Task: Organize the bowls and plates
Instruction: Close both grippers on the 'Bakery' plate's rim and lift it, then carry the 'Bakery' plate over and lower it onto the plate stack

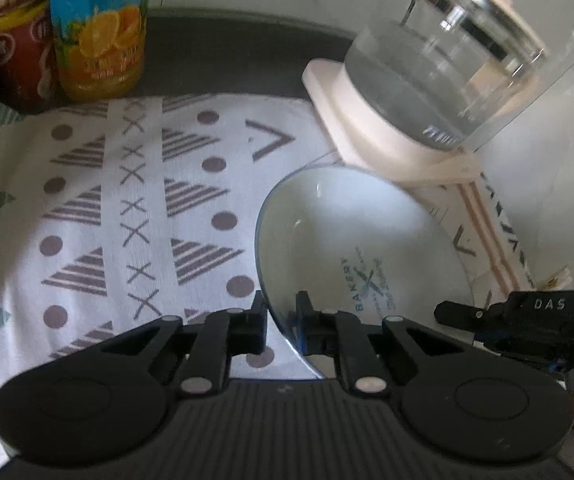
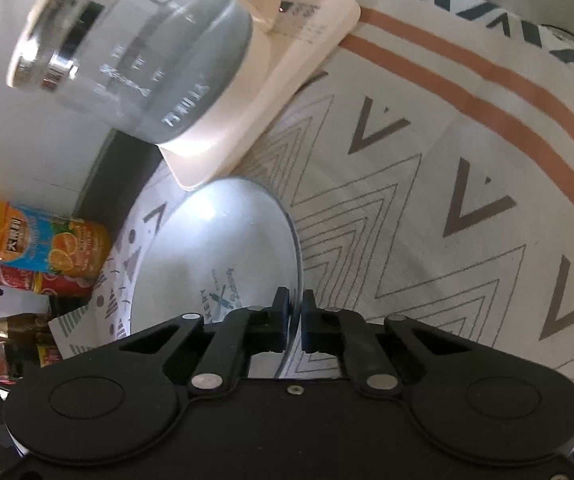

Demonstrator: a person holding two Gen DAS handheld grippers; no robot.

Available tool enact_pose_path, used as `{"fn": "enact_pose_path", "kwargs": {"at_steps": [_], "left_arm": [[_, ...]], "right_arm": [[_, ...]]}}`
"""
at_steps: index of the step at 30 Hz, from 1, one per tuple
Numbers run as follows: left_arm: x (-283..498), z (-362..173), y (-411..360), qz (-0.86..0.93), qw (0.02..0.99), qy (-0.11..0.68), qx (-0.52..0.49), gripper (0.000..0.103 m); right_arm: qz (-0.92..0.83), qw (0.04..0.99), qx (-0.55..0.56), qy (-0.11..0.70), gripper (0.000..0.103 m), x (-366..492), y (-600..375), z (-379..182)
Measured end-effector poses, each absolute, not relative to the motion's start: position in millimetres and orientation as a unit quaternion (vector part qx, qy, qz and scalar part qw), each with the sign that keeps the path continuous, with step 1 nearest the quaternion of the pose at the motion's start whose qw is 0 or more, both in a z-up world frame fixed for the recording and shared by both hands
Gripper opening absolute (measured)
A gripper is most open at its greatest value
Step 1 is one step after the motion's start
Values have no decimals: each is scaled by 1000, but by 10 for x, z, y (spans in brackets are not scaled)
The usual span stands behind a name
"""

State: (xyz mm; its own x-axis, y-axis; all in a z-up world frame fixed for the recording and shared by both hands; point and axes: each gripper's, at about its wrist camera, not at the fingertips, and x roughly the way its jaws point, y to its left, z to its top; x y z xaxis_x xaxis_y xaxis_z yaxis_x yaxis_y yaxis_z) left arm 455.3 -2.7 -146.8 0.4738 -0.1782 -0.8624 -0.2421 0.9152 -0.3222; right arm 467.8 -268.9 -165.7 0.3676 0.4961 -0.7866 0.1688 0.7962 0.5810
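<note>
Between both my pairs of jaws sits one white plate (image 1: 363, 240), printed with a small bakery logo: my left gripper (image 1: 281, 312) straddles its near-left rim with the jaws narrowly parted, touching or nearly so, and my right gripper (image 2: 295, 312) has its jaws closed tight on the opposite rim. The plate lies or hovers just over the patterned cloth (image 1: 127, 200) on the surface, just short of the glass kettle (image 1: 447, 60) ahead. I judge the work barely begun: this plate is gripped but not placed, and no bowls or stack show here.
</note>
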Motion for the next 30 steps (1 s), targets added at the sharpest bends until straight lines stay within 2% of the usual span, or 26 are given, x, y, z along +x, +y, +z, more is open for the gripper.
{"fn": "enact_pose_path", "kwargs": {"at_steps": [16, 30], "left_arm": [[4329, -1103, 147, 50, 850, 476, -222, 11], [3742, -696, 498, 109, 863, 433, -238, 11]], "right_arm": [[155, 803, 251, 518, 7, 4562, -2419, -1227], [234, 819, 191, 488, 8, 4299, -1923, -846]]}}
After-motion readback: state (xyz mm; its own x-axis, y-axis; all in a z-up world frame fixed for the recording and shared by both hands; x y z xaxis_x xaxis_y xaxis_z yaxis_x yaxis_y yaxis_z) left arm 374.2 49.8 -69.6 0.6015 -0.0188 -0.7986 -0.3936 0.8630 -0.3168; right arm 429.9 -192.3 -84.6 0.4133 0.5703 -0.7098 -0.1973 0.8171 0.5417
